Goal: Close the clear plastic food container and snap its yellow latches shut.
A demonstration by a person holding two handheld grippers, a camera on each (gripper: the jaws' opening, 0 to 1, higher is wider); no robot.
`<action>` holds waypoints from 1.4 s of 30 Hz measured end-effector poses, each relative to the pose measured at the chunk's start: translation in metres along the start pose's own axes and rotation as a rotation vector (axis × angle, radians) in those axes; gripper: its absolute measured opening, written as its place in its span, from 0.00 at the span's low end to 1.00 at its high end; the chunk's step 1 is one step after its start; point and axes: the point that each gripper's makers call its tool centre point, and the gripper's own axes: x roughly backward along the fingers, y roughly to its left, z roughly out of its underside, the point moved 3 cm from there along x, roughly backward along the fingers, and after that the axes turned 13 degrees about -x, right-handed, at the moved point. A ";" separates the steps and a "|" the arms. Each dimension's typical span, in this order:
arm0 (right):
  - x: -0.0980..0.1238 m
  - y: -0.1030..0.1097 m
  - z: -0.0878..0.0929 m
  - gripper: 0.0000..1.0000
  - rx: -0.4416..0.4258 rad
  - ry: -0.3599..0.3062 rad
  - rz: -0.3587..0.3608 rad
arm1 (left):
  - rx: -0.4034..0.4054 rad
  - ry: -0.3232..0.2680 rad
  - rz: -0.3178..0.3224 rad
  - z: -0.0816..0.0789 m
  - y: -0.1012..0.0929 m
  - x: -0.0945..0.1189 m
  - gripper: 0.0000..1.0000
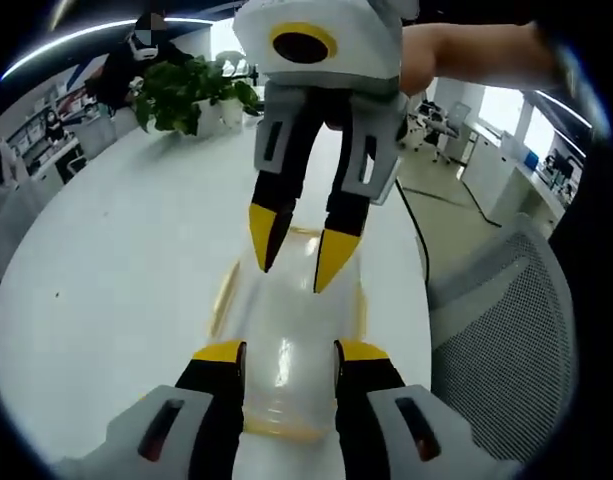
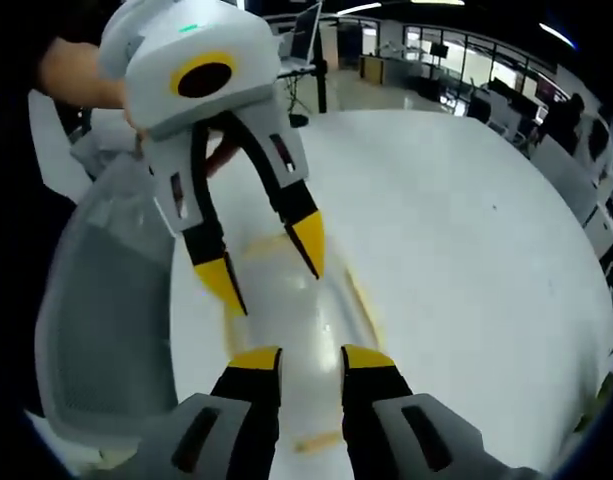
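Observation:
A clear plastic container [image 1: 286, 345] with yellow latches [image 1: 225, 292] along its sides lies on the white round table [image 1: 116, 290]. In the left gripper view my left gripper [image 1: 291, 352] stands open, its yellow-tipped jaws either side of the container's near end. My right gripper [image 1: 298, 248] comes down from the top, open, tips just over the far end. In the right gripper view the container [image 2: 311, 300] runs away from my right gripper [image 2: 311, 358], with a yellow latch [image 2: 362, 296] on its right edge. The left gripper [image 2: 266, 262] hangs open above it. Whether the lid is pressed home I cannot tell.
A potted plant [image 1: 191, 90] stands at the table's far side. A grey mesh chair [image 1: 506, 340] sits by the table edge, also in the right gripper view [image 2: 106, 300]. A black cable [image 1: 416, 235] trails off the table. A hand [image 1: 456, 55] holds the right gripper.

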 end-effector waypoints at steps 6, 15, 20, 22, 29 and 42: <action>-0.005 0.001 -0.002 0.21 0.013 0.012 -0.006 | -0.010 -0.001 0.008 -0.004 -0.002 -0.005 0.34; -0.007 -0.002 -0.006 0.21 0.009 0.010 -0.008 | -0.021 0.010 0.020 -0.003 -0.007 -0.008 0.34; -0.009 -0.009 -0.007 0.21 -0.002 0.008 0.006 | -0.024 0.015 0.028 -0.003 -0.009 -0.010 0.34; -0.009 -0.011 -0.007 0.21 -0.011 0.003 0.009 | -0.027 0.017 0.028 -0.003 -0.011 -0.009 0.34; -0.010 -0.018 -0.012 0.24 -0.022 -0.016 0.026 | -0.058 0.030 0.026 -0.004 -0.017 -0.009 0.36; -0.017 -0.030 -0.015 0.34 -0.084 -0.026 0.041 | -0.076 0.042 0.015 -0.003 -0.020 -0.008 0.37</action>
